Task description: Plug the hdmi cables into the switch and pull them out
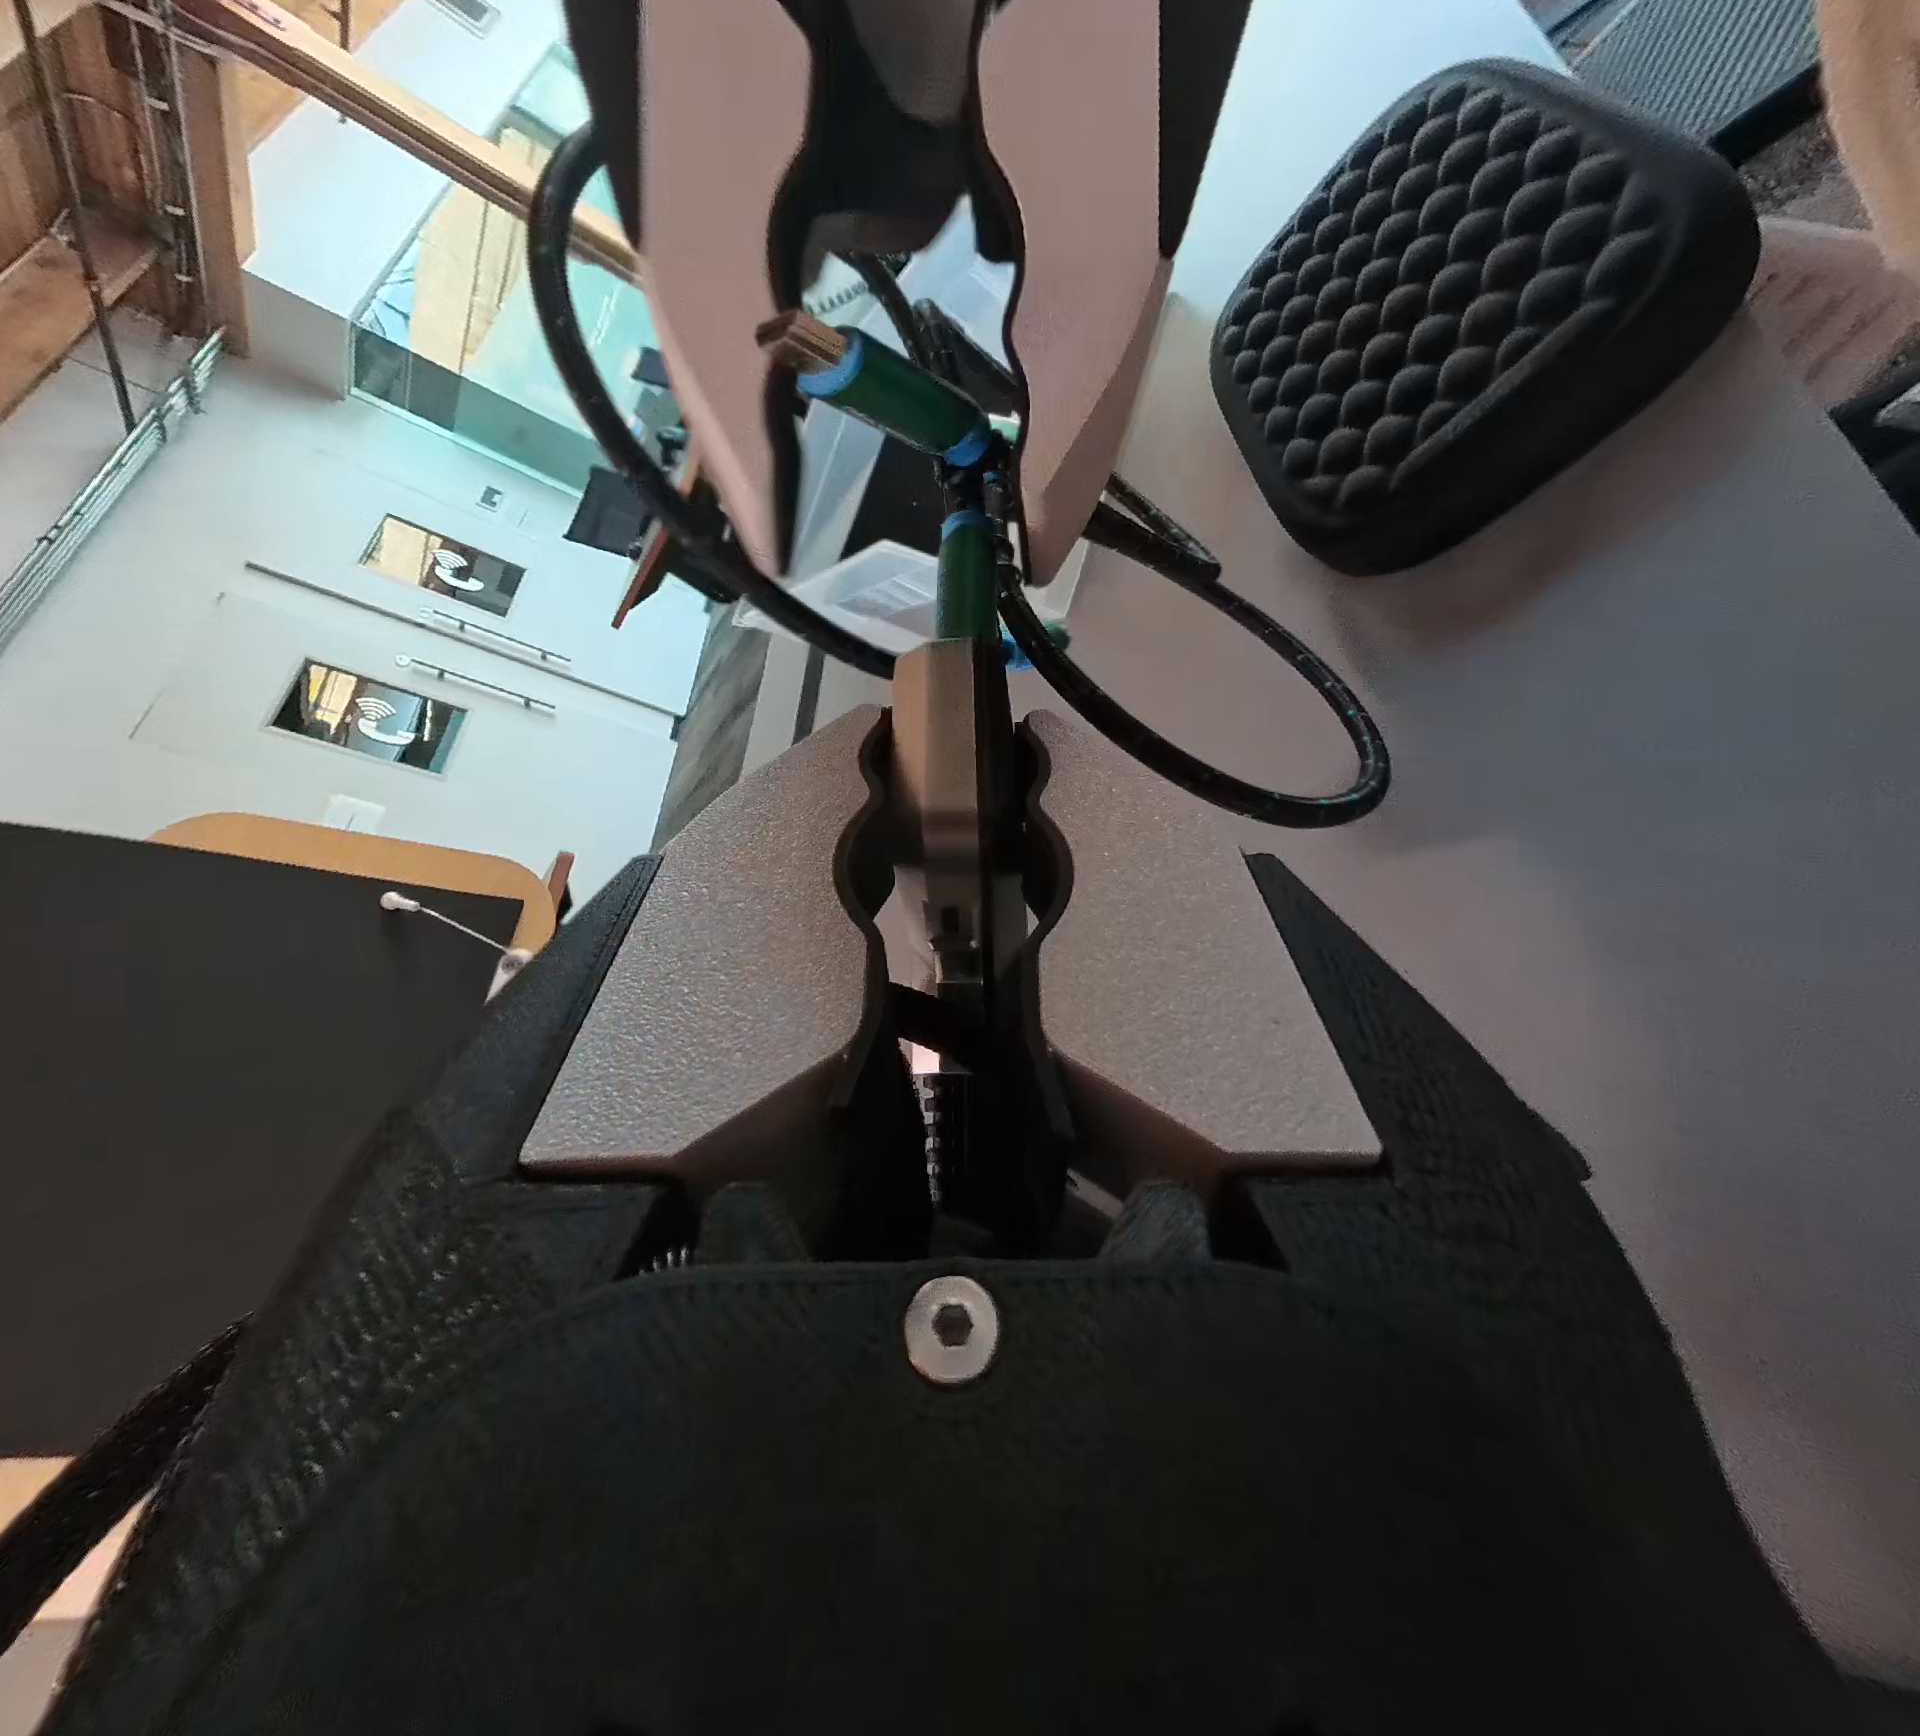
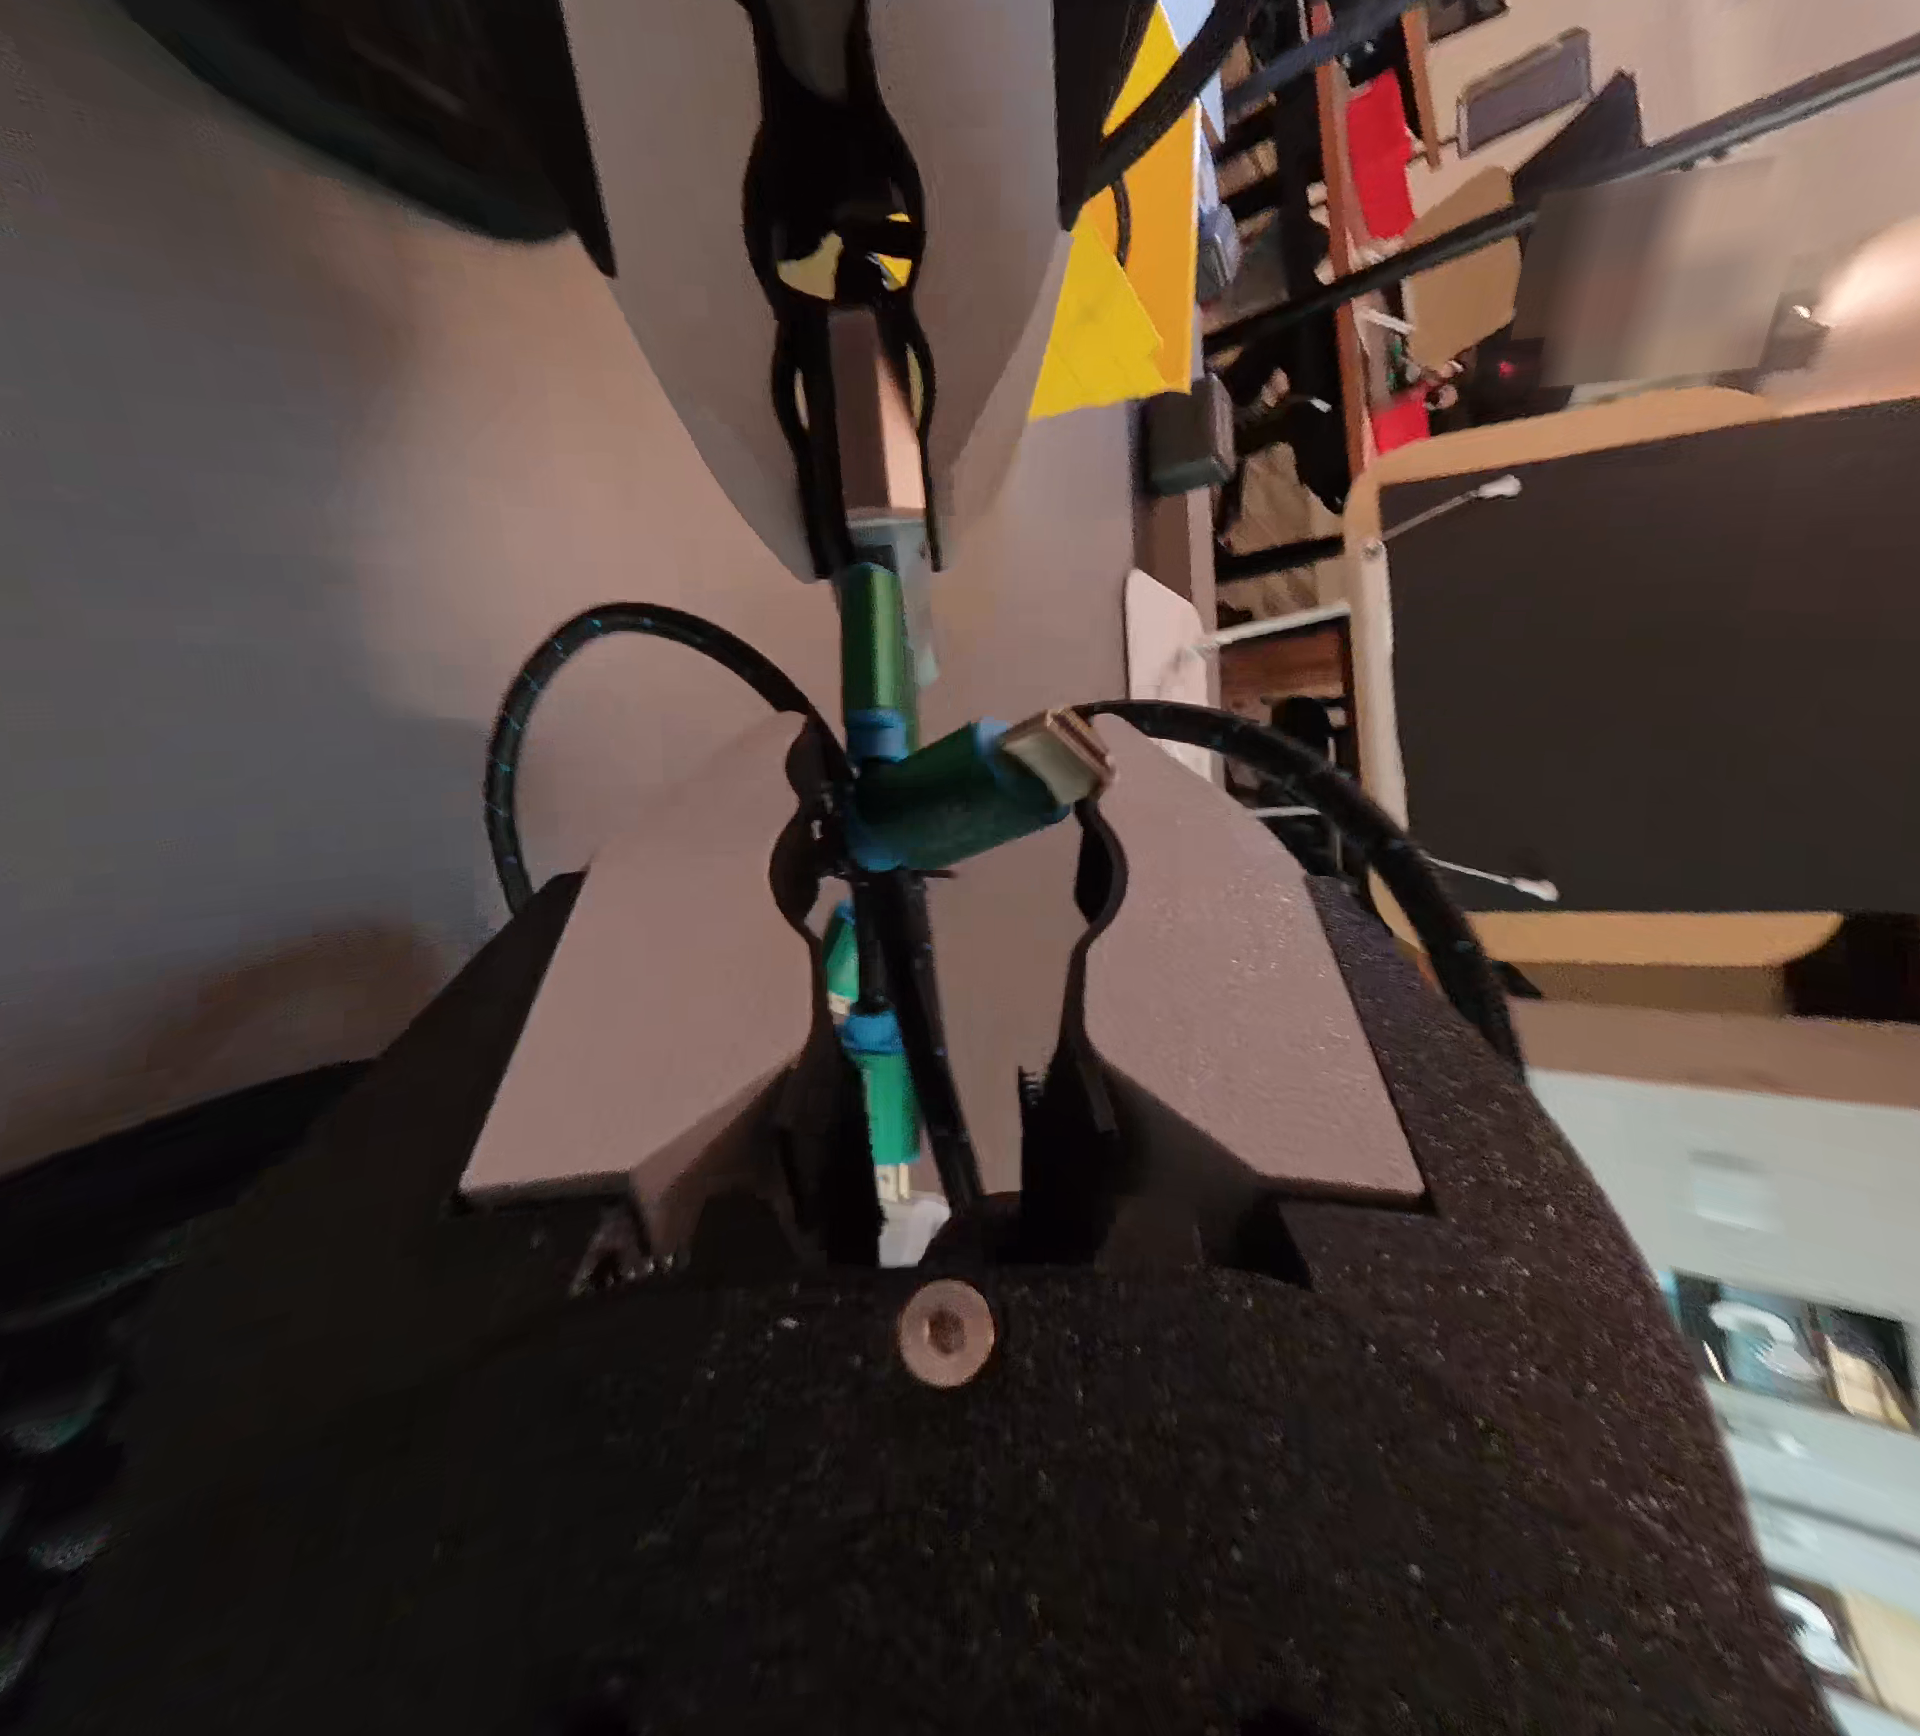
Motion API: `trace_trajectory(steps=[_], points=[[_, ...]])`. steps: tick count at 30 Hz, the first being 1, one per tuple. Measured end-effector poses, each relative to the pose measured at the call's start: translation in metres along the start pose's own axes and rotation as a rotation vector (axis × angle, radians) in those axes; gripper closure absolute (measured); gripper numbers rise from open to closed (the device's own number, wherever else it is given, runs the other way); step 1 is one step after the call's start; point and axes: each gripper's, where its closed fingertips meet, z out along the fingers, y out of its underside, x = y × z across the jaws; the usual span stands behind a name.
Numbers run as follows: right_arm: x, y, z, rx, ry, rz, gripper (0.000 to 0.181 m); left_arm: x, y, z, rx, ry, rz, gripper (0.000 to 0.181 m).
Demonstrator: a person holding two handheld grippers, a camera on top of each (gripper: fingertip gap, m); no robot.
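Left wrist view, close up: left gripper (image 1: 951, 741) is shut tight on the thin grey switch (image 1: 940, 793), which shows edge-on. The switch is up in the air, not on the table (image 1: 1558, 855). One green plug (image 1: 961, 585) is already in the switch's far end. Its black cable (image 1: 1330, 782) loops off to the side.

A bit farther is the right gripper (image 1: 914, 554). It points back at the left one, so the 2 are nose to nose. Its fingers are partly open, w/ a loose green plug (image 1: 873, 382) lying sideways btwn them. Can't tell if they pinch it or it just rests there. Its gold tip points off to the side, not at the switch. In the right wrist view, a 3rd green plug (image 2: 878, 1063) sits deep inside that gripper, near its base.

Far off on the table is a black bumpy pad (image 1: 1486, 315), well apart from the work.

Step in hand, I think: get the loose plug into the switch. To do it well:
- grab the plug by its green body, not the cable
- turn it so the tip faces an open port
- hold the switch very still w/ the left gripper
- push straight, no wiggle, so the tip won't bend
- mind the cables, they are tangled close by
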Motion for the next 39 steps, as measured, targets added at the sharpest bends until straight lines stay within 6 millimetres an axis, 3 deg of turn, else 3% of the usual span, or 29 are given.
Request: trace_trajectory(steps=[4, 6, 8, 10, 12, 14, 15, 17, 22, 31, 34, 37, 39], points=[[0.025, 0.004, -0.014, -0.068, 0.101, 0.059, 0.112, -0.006, 0.026, 0.001, -0.154, -0.007, -0.080, 0.161], [0.036, -0.024, -0.031, 0.089, 0.205, 0.063, 0.136, -0.016, 0.039, 0.000, -0.224, -0.067, -0.091, 0.161], [0.021, -0.041, -0.029, 0.158, 0.170, 0.059, 0.157, -0.026, 0.045, 0.000, -0.264, -0.113, -0.081, 0.161], [0.007, -0.017, -0.002, -0.003, 0.140, 0.041, 0.151, -0.032, 0.043, 0.003, -0.274, -0.140, -0.056, 0.161], [0.017, -0.003, 0.013, -0.074, 0.261, -0.067, 0.147, -0.033, 0.036, 0.008, -0.267, -0.145, -0.028, 0.161], [0.020, 0.009, 0.026, -0.153, 0.291, -0.137, 0.158, -0.033, 0.027, 0.012, -0.253, -0.144, -0.006, 0.161], [0.024, 0.024, 0.030, -0.260, 0.317, -0.178, 0.161, -0.033, 0.024, 0.012, -0.251, -0.144, 0.010, 0.161], [0.030, 0.039, 0.032, -0.369, 0.347, -0.277, 0.167, -0.031, 0.021, 0.013, -0.262, -0.139, 0.066, 0.161], [0.026, 0.035, 0.027, -0.304, 0.265, -0.216, 0.173, -0.028, 0.014, 0.013, -0.198, -0.127, 0.073, 0.162], [0.026, 0.039, 0.025, -0.337, 0.185, -0.322, 0.173, -0.031, 0.011, 0.021, -0.145, -0.091, 0.126, 0.164], [0.030, 0.036, 0.026, -0.318, 0.216, -0.200, 0.173, -0.034, 0.014, 0.016, -0.146, -0.111, 0.097, 0.162], [0.037, 0.038, 0.032, -0.310, 0.242, -0.073, 0.172, -0.047, 0.016, 0.012, -0.178, -0.148, 0.072, 0.158], [0.054, 0.045, 0.032, -0.305, 0.294, 0.026, 0.172, -0.071, -0.001, 0.004, -0.103, -0.303, 0.116, 0.150]])
